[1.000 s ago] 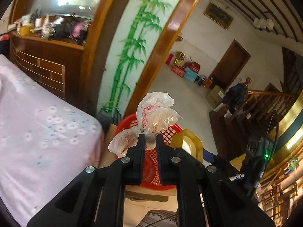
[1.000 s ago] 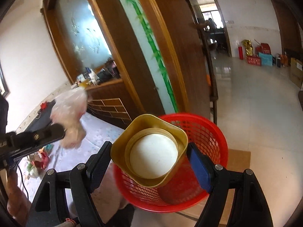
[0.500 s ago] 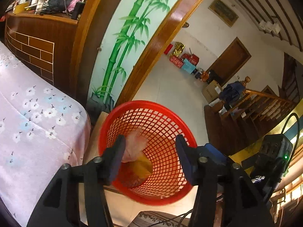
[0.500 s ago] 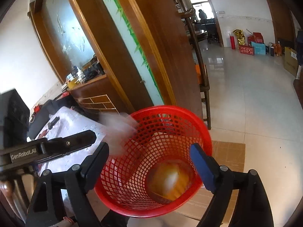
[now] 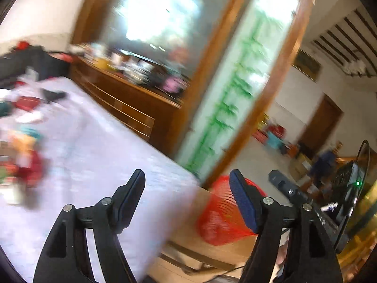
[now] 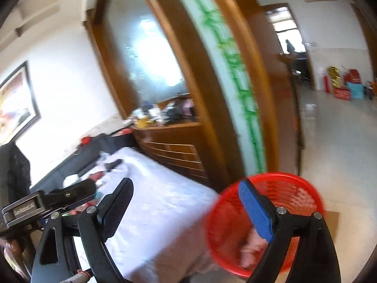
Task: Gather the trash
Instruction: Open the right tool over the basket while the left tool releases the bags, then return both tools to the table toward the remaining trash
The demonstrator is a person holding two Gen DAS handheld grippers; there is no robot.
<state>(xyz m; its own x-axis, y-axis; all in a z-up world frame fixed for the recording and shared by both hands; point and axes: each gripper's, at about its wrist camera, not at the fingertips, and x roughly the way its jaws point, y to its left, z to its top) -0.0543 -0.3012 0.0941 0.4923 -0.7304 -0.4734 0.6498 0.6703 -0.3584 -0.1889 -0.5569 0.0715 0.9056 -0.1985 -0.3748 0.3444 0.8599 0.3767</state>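
The red mesh basket [image 5: 223,214] stands on a cardboard box beside the table; it also shows in the right wrist view [image 6: 282,212], with a pale plastic bag [image 6: 252,247] inside. My left gripper [image 5: 186,181] is open and empty above the table's right end. My right gripper [image 6: 186,188] is open and empty, its blue finger over the basket's rim. Blurred red and orange litter [image 5: 26,160] lies on the white tablecloth [image 5: 94,165] at the left. The left gripper also shows in the right wrist view [image 6: 49,200].
A wooden cabinet [image 5: 132,103] with clutter on top stands behind the table. A bamboo-painted panel [image 5: 226,99] and wooden door frame rise behind the basket. The tiled hall floor [image 6: 341,141] opens to the right. Both views are motion-blurred.
Both grippers opened and dropped the plastic bag and the yellow container into the basket. Both then swung left and up, away from the basket toward the table.
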